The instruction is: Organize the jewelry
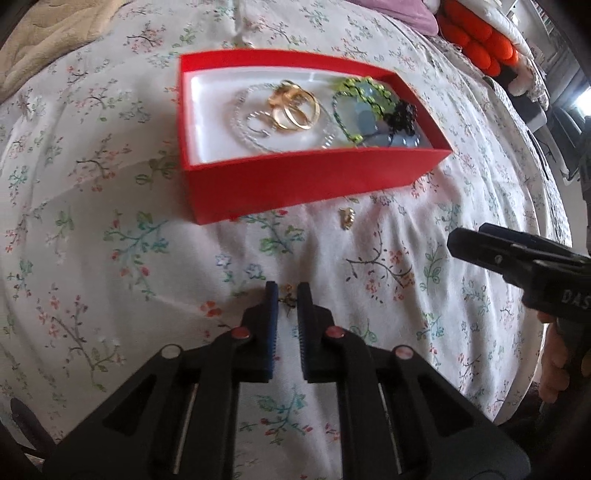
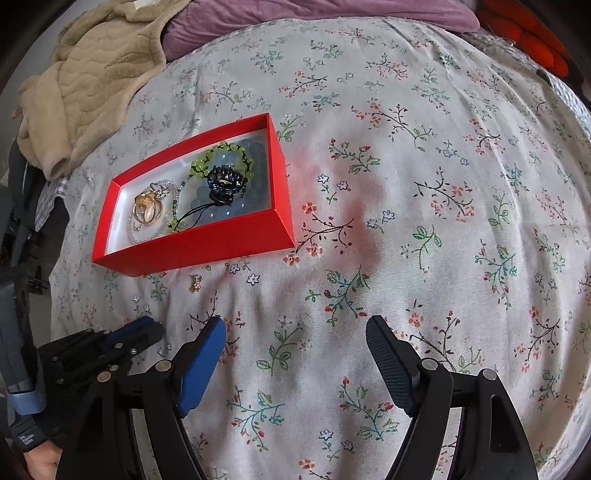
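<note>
A red box (image 1: 295, 184) with a white lining stands on the floral bedsheet; it also shows in the right wrist view (image 2: 192, 254). It holds gold bangles (image 1: 295, 107), a clear bead chain, green beads (image 1: 354, 92) and a dark ornament (image 2: 221, 181). A small gold earring (image 1: 347, 218) lies on the sheet in front of the box, also in the right wrist view (image 2: 195, 283). My left gripper (image 1: 287, 295) is nearly closed around a tiny gold piece (image 1: 289, 300) at its fingertips. My right gripper (image 2: 295, 332) is open and empty over the sheet.
A beige blanket (image 2: 92, 85) and a purple pillow (image 2: 295, 18) lie at the far side of the bed. Orange cushions (image 1: 480, 40) sit at the far right. The bed edge drops off on the right of the left wrist view.
</note>
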